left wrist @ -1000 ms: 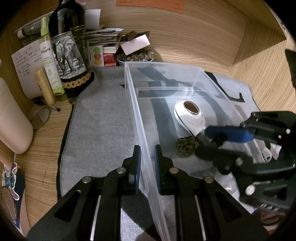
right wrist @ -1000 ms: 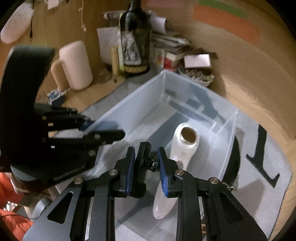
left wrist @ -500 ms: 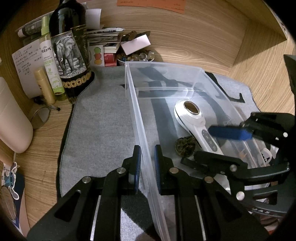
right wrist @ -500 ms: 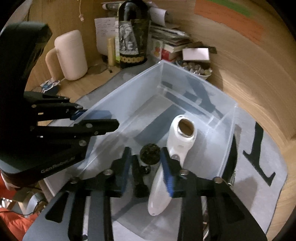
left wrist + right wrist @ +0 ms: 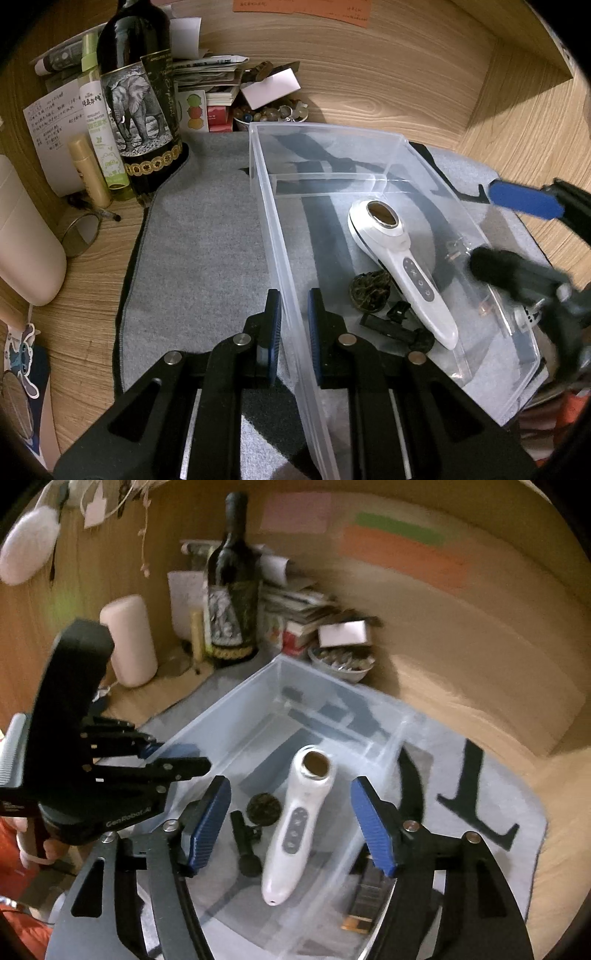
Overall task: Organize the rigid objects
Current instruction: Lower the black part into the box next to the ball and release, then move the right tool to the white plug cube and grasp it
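Observation:
A clear plastic bin stands on a grey mat. Its left wall runs between the pads of my left gripper, which is shut on it. Inside the bin lie a white handheld device, a dark round ball and a small black tool. My right gripper hovers above them; its jaws are opening and nothing is between the pads. From the right wrist, the white device, ball and black tool lie side by side below the fingers. The left gripper shows at the bin's left wall.
A dark wine bottle, a green spray bottle, a cream cylinder, glasses, stacked papers and a bowl of stones crowd the back left. The grey mat lies on a wooden desk with wooden walls behind and to the right.
The right gripper let go of the small black tool, spread its fingers and lifted back from the bin. The tool now lies beside the white device. The left gripper has not moved.

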### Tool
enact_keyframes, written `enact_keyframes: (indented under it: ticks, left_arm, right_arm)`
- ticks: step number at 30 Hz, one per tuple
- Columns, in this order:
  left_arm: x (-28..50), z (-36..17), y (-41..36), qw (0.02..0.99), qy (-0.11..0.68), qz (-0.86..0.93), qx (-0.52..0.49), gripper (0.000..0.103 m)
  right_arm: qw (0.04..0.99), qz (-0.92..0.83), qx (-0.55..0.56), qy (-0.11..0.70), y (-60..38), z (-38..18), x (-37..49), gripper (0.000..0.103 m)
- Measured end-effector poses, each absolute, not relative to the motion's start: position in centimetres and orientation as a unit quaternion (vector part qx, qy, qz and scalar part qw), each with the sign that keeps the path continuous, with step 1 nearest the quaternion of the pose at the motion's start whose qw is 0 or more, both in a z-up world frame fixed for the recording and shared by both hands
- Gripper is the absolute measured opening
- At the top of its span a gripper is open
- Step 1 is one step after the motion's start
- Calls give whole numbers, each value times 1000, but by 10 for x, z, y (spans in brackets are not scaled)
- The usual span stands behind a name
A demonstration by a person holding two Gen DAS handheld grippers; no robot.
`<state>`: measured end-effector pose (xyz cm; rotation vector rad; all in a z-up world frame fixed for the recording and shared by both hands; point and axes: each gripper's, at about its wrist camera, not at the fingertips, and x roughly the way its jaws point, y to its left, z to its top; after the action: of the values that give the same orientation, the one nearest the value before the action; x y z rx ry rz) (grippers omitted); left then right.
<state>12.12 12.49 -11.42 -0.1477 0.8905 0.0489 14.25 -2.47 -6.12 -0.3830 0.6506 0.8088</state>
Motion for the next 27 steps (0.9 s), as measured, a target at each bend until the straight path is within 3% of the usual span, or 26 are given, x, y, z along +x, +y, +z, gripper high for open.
enact_keyframes:
  ticks: [4, 15, 27]
  left_arm:
    - [121, -114, 125, 900, 430, 24, -72, 14]
    - [120, -115, 126, 900, 430, 23, -70, 14]
    - [119, -115, 127, 900, 430, 25, -68, 14]
  right_arm:
    - [872, 360, -160, 290, -47, -52, 142, 78]
    - [917, 252, -97, 295, -136, -54, 146, 79]
    - [889, 215, -71, 398, -179, -130, 136, 78]
